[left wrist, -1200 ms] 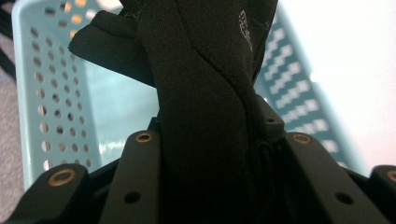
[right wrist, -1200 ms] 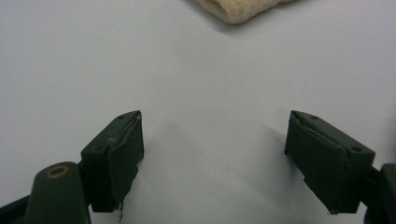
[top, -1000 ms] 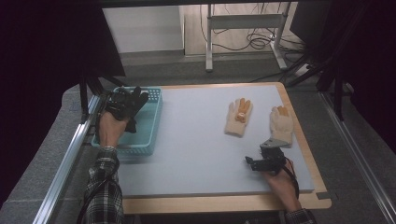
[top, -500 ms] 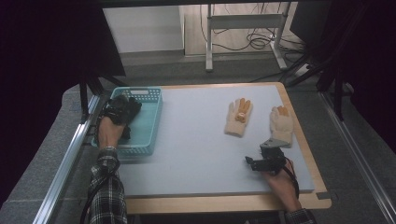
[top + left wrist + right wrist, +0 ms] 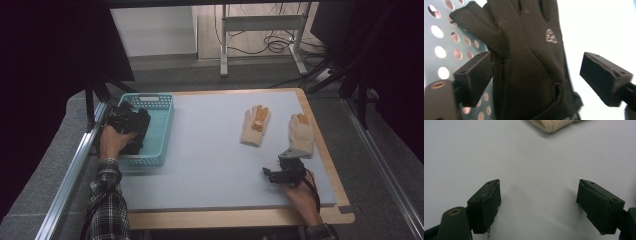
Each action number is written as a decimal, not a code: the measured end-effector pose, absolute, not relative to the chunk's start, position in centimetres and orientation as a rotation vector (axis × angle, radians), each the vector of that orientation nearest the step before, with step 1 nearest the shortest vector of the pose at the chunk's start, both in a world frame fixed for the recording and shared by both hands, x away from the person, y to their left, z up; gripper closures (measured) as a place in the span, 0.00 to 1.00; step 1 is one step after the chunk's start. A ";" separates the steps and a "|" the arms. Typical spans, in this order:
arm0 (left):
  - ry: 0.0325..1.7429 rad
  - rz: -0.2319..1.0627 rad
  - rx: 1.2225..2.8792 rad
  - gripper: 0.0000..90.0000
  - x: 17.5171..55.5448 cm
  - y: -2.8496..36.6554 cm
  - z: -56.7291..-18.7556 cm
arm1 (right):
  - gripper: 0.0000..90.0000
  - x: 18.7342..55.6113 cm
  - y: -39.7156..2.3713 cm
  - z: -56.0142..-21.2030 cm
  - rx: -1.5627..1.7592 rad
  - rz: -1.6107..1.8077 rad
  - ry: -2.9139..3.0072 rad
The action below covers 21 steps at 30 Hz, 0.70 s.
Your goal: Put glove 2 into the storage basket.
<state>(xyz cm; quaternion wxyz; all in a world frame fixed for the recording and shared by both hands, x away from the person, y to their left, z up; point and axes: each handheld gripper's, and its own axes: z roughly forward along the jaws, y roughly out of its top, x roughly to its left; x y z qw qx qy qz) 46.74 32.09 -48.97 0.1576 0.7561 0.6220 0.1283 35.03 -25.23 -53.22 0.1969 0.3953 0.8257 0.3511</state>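
A black glove [image 5: 529,62] lies in the teal perforated basket [image 5: 150,98] at the table's left. My left gripper [image 5: 536,75] is down in that basket [image 5: 441,50], and its jaws have just been opening. They stand wide on either side of the glove, and the right pad is clear of it. In the high view the left gripper [image 5: 131,121] is a dark mass over the basket. Two cream gloves with orange fingertips [image 5: 255,125] [image 5: 301,134] lie on the right of the grey mat. My right gripper [image 5: 270,176] rests open on the mat below them, nothing between its jaws [image 5: 539,202].
The cuff of a cream glove [image 5: 551,125] shows at the top of the right gripper view. The grey mat [image 5: 210,160] covers a wooden table. Metal rails run along both sides, and a desk frame with cables stands behind.
The left hand has come down into the basket with the black glove, and its jaws have opened off the glove. The right hand and the cream gloves have not moved.
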 end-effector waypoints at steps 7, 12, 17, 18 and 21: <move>1.675 0.364 2.082 0.06 45.8 31.7 -47.3 | 0.21 35.0 -25.2 -53.2 1.107 0.983 2.311; 1.600 0.358 2.071 0.03 45.3 30.6 -46.5 | 0.21 35.0 -25.2 -53.2 1.107 0.982 2.311; 1.508 0.370 2.088 0.02 44.8 28.9 -45.4 | 0.21 35.0 -25.2 -53.2 1.108 0.982 2.311; 1.508 0.370 2.088 0.02 44.8 28.9 -45.4 | 0.21 35.0 -25.2 -53.2 1.108 0.982 2.311; 1.446 0.382 2.087 0.01 44.5 27.7 -44.5 | 0.21 35.0 -25.2 -53.2 1.107 0.982 2.311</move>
